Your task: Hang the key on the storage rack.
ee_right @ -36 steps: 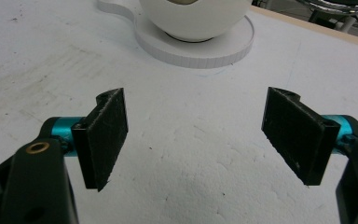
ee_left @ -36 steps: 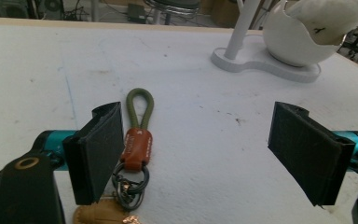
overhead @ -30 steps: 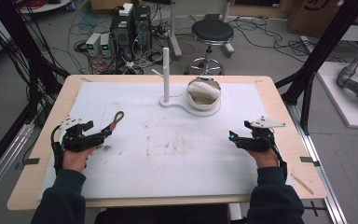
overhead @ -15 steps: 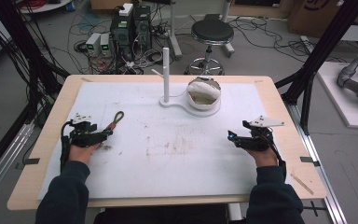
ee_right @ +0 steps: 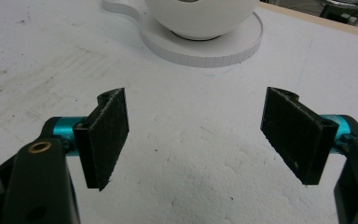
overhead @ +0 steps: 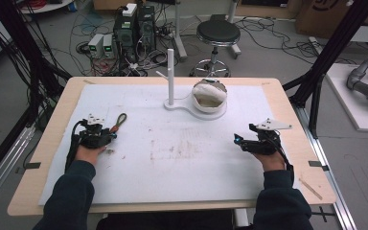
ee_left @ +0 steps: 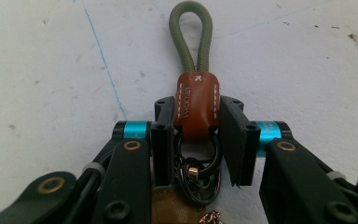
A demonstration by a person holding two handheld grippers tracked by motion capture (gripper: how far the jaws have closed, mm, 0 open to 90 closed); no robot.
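The keychain strap [ee_left: 196, 105] lies on the left side of the white surface [overhead: 182, 177], and the left gripper [ee_left: 196, 122] has it: jaws closed in on the brown leather tab, one pad against each side, the olive cord loop [ee_left: 191, 37] poking out ahead and dark metal rings [ee_left: 200, 172] bunched behind (stitching and a stamped word show on the leather, too small to read). From the high view the left gripper [overhead: 106, 137] sits at the strap's [overhead: 120, 121] near end. Over on the right, the right gripper [ee_right: 196, 140] rests with its jaws spread wide, nothing between them, just bare scuffed sheet. Ahead of it sits the white bowl [overhead: 210, 95] on its round base, beside an upright white post [overhead: 170, 76]. Beyond the surface: a stool [overhead: 218, 36], electronics boxes [overhead: 134, 28] and tangled cables on the floor.
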